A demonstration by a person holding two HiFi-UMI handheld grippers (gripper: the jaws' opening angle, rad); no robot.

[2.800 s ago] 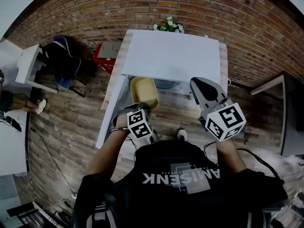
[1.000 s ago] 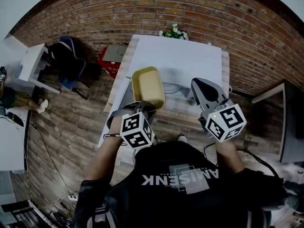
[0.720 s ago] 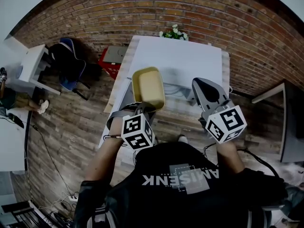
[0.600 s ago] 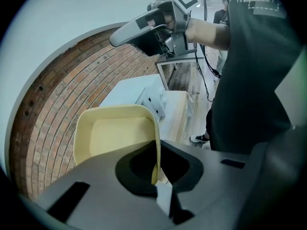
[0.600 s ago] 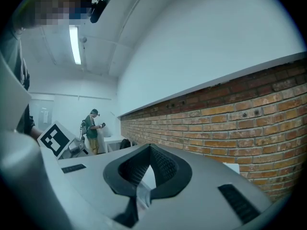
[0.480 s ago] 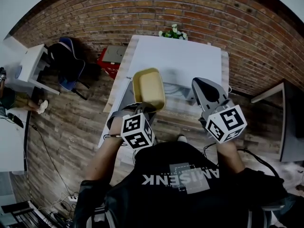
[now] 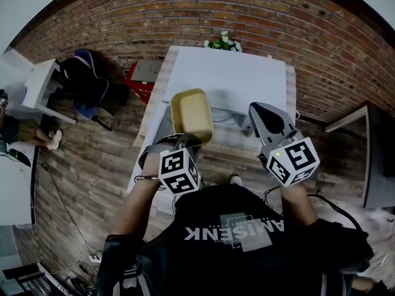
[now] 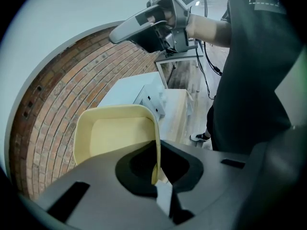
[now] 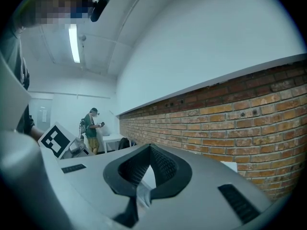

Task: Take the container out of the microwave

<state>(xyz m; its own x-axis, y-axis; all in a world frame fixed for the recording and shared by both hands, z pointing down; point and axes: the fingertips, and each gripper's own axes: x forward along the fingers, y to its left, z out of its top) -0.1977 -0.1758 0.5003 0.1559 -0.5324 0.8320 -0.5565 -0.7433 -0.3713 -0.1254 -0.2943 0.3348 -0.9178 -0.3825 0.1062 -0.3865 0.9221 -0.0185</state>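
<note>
A pale yellow rectangular container [image 7: 192,115] hangs in the air in front of the white microwave [image 7: 225,79], tilted with its open side towards me. My left gripper [image 7: 187,139] is shut on the container's near rim. In the left gripper view the thin rim [image 8: 156,150] runs down between the closed jaws, and the container [image 8: 112,138] looks empty. My right gripper [image 7: 257,111] hovers to the right of the container, apart from it. Its jaws meet, and nothing is between them in the right gripper view [image 9: 140,189].
The microwave stands on a light table [image 7: 290,85] against a brick wall [image 7: 185,11], with a small flower pot [image 7: 221,42] behind it. A red box [image 7: 143,73] and a dark chair [image 7: 83,82] stand at the left on the wooden floor. A person [image 9: 91,124] stands far off.
Since the oldest frame the container has risen a little in my left gripper. Over the last second both grippers and the container have stayed where they were.
</note>
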